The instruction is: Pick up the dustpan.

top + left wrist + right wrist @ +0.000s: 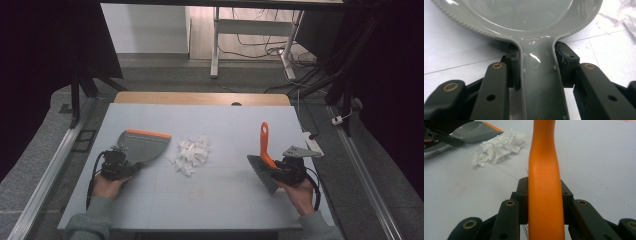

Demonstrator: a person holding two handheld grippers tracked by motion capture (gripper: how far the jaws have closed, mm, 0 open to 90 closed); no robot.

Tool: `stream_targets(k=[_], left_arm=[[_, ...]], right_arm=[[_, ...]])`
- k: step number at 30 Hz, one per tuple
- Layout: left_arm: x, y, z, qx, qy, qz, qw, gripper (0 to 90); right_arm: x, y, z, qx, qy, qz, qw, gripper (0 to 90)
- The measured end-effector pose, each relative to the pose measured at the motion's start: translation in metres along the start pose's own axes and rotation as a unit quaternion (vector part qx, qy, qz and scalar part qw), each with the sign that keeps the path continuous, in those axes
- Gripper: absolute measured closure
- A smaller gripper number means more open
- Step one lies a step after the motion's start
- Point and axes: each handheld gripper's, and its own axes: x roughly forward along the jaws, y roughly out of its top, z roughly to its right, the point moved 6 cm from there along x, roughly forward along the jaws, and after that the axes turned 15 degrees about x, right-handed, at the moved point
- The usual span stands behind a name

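Dustpan (142,146), grey with an orange lip, lies left of centre in the high view, its handle running down-left into the left gripper (121,162), whose jaws clamp it. Right of it sits a heap of torn white paper (192,152). At right, the right gripper (280,170) is closed on the brush (265,157), orange handle pointing up-frame, bristles low.

paper scraps (192,154) heaped between dustpan (142,145) and brush (265,155), bare table (200,200) nearer the person
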Motion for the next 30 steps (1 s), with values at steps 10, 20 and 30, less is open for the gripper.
stream_targets(k=[10,20,30], left_arm=[[-0.005,0.001,-0.003,-0.002,0.004,0.017,0.9998,61.2],[-0.01,0.001,-0.006,0.007,0.009,0.033,0.9994,61.4],[-0.022,0.001,-0.013,0.016,0.009,0.064,0.9978,61.5]], right_arm=[[-0.001,0.0,0.001,0.0,-0.002,0.002,1.0,70.0],[-0.003,0.002,0.002,0.003,-0.002,0.006,1.0,70.0],[-0.006,0.004,0.003,0.005,-0.003,0.013,0.9999,70.0]])
